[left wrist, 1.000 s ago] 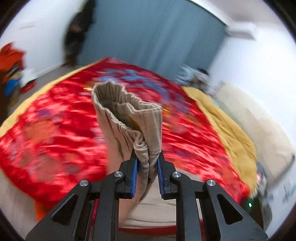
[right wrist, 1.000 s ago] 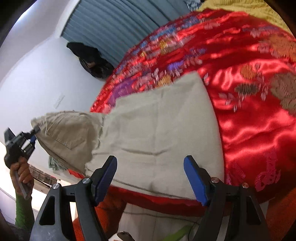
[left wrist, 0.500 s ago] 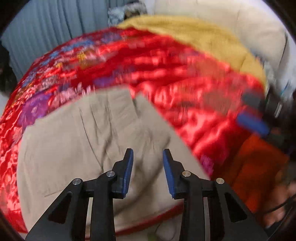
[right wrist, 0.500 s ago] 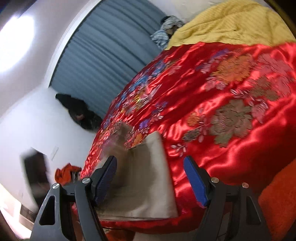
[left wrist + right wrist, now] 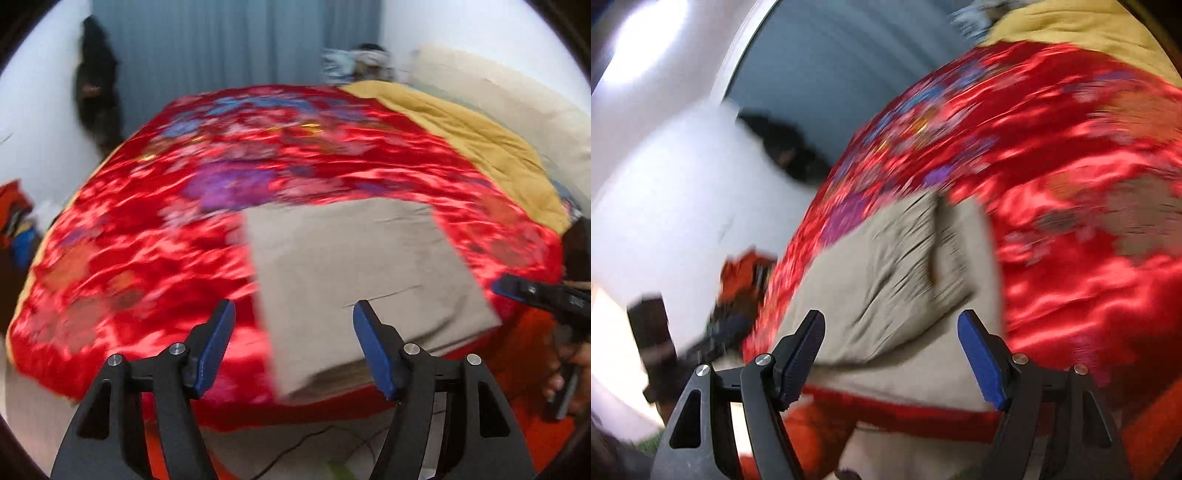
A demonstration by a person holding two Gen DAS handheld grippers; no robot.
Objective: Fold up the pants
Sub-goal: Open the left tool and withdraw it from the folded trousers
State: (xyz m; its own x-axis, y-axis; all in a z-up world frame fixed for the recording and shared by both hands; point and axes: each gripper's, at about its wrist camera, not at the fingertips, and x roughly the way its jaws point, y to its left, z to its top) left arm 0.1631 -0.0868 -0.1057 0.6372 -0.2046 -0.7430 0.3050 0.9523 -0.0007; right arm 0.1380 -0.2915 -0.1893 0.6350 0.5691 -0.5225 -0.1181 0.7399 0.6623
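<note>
- Pants (image 5: 354,280), beige, lie folded in a flat stack near the front edge of the red floral bedspread (image 5: 147,236)
- left gripper (image 5: 291,347) is spread wide, holding nothing, above that edge
- right gripper (image 5: 890,354) is likewise spread, empty, just short of the pants
- yellow blanket (image 5: 476,147) covers the bed's far right side

The pants (image 5: 365,280) lie folded flat on the bedspread (image 5: 155,236), at the near edge of the bed and toward its right side in the left wrist view. The left gripper (image 5: 291,343) hangs in front of the pants' near left corner, jaws apart, clear of the cloth. The right gripper (image 5: 890,354) sits before the pants' near edge, jaws apart. A blanket (image 5: 480,140) lies on the bed's far right. A curtain (image 5: 229,44) stands behind the bed.
</note>
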